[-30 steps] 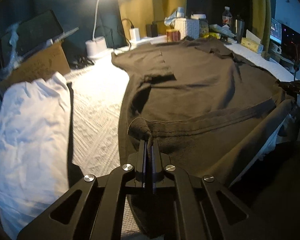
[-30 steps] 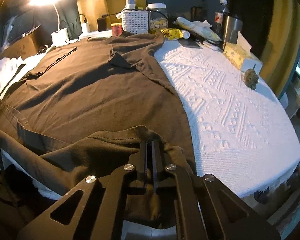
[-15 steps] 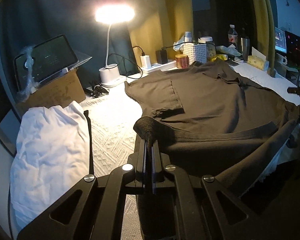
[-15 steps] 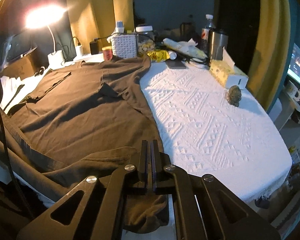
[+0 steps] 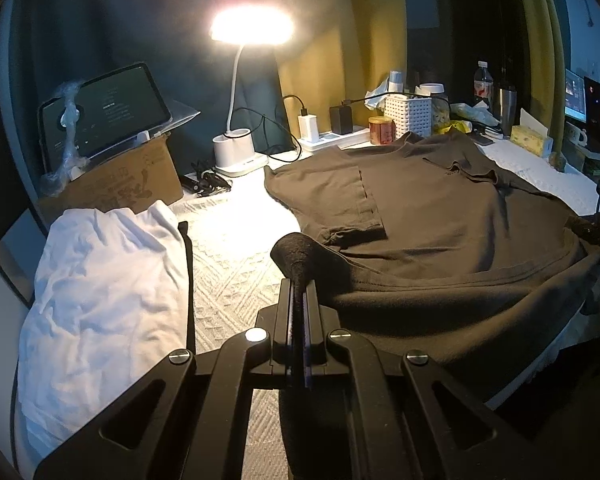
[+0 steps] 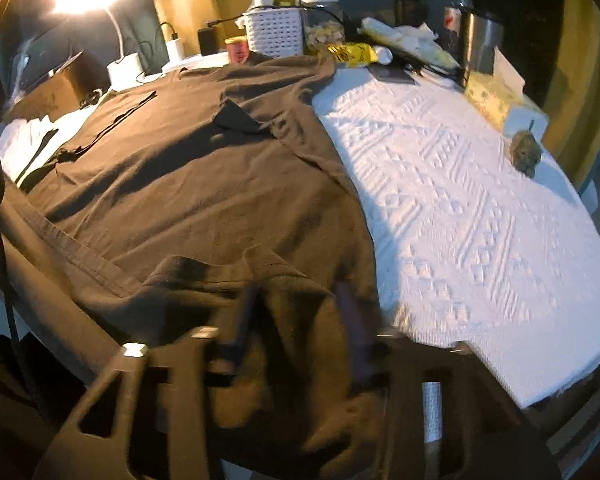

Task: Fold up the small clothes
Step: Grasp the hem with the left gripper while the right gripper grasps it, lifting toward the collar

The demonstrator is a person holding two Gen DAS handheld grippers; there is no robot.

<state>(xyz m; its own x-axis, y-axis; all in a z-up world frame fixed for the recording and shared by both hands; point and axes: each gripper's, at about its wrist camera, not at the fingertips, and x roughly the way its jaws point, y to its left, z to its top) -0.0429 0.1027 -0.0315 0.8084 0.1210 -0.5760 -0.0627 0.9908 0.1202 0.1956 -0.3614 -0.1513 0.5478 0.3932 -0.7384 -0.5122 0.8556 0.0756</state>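
Observation:
A dark brown T-shirt [image 5: 440,216] lies spread on a white textured cloth [image 5: 236,248], its near hem lifted. My left gripper [image 5: 299,280] is shut on the shirt's near left hem corner, which bulges above the fingertips. In the right wrist view the same shirt [image 6: 188,168] fills the left half. My right gripper [image 6: 296,300] is open, its fingers [image 6: 244,312] blurred and apart, with the shirt's near right hem corner lying loose between them.
A white garment [image 5: 100,292] is heaped at the left. A lit desk lamp [image 5: 236,148], a cardboard box with a tablet [image 5: 112,176], a white basket [image 5: 408,116], chargers, bottles and a tissue box [image 6: 496,96] line the far edge. A small brown object [image 6: 526,152] sits on the bare cloth [image 6: 460,208] at the right.
The left gripper has lifted the hem corner higher and pulled back. The right gripper, shut on the hem before, has opened and the fabric has dropped loose between its fingers.

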